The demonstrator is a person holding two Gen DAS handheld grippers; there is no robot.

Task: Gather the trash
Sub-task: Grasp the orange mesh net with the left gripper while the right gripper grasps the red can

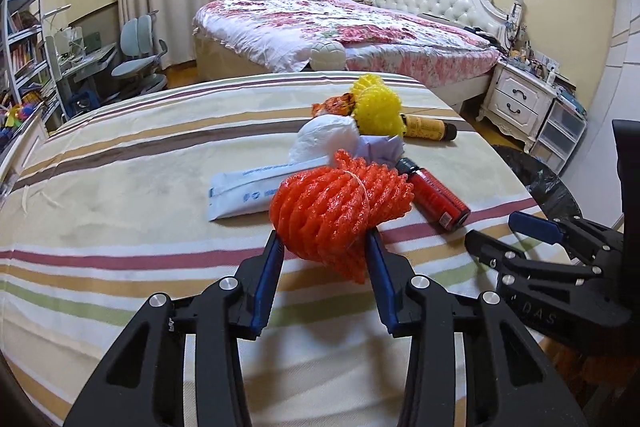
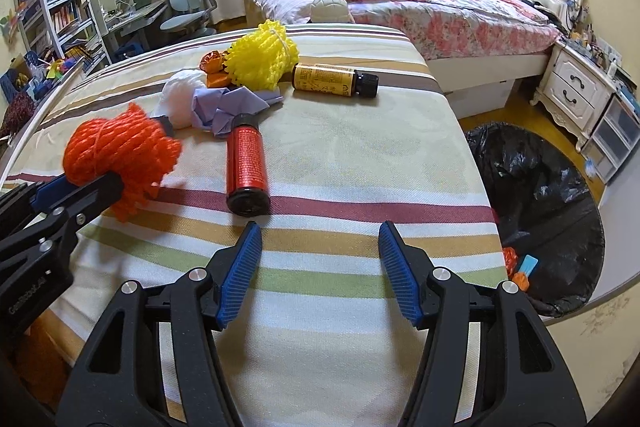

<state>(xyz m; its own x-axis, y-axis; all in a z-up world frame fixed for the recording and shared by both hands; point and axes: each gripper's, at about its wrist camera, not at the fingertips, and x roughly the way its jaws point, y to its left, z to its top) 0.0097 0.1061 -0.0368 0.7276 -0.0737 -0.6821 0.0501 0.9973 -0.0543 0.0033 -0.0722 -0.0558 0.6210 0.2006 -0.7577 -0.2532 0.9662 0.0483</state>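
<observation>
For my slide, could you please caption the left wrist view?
Left gripper closed on an orange foam net on the striped tabletop, other trash behind it.

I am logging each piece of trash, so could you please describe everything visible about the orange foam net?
The orange foam net is a soft ribbed mesh sleeve, bunched into a rounded wad and tied around its middle with a thin pale band. It rests on the striped tablecloth, beside the red bottle. The left gripper has it between its blue pads, both pressing on its sides.
</observation>
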